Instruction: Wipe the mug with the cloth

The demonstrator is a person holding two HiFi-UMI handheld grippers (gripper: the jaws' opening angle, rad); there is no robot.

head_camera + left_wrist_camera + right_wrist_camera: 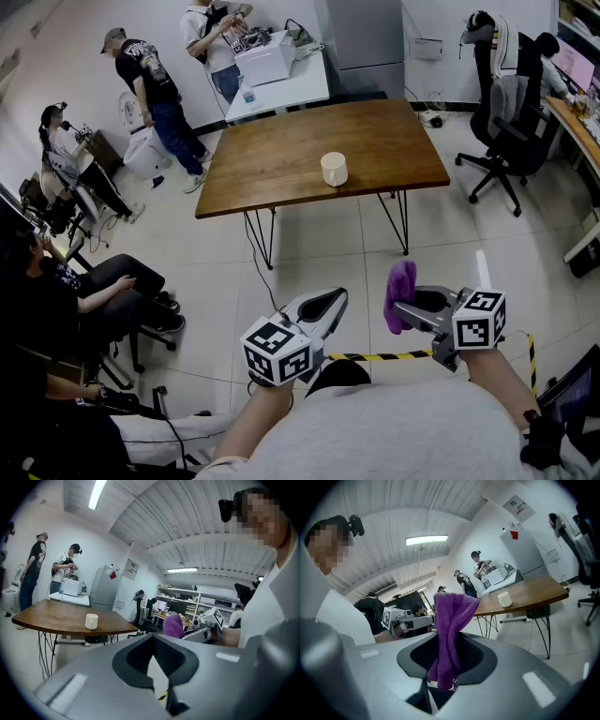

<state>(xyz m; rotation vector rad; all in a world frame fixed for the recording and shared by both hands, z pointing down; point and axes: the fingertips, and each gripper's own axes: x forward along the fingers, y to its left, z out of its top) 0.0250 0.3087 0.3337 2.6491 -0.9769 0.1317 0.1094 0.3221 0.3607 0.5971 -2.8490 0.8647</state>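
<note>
A cream mug point(334, 169) stands upright on the brown wooden table point(272, 159), far ahead of both grippers; it also shows as the mug point(91, 621) in the left gripper view and the mug point(504, 599) in the right gripper view. My right gripper point(405, 310) is shut on a purple cloth point(400, 294), which sticks up out of the jaws as a folded bunch, cloth point(452, 620). My left gripper point(331, 302) is shut with nothing in it, its jaws meeting at the left gripper point(154, 641). Both grippers hover over the tiled floor, close to my body and level with each other.
Several people stand or sit along the left wall point(141, 80). A white table point(281, 84) with a box stands behind the wooden one. A black office chair point(506, 122) and a desk are at the right. Yellow-black tape point(384, 356) crosses the floor below the grippers.
</note>
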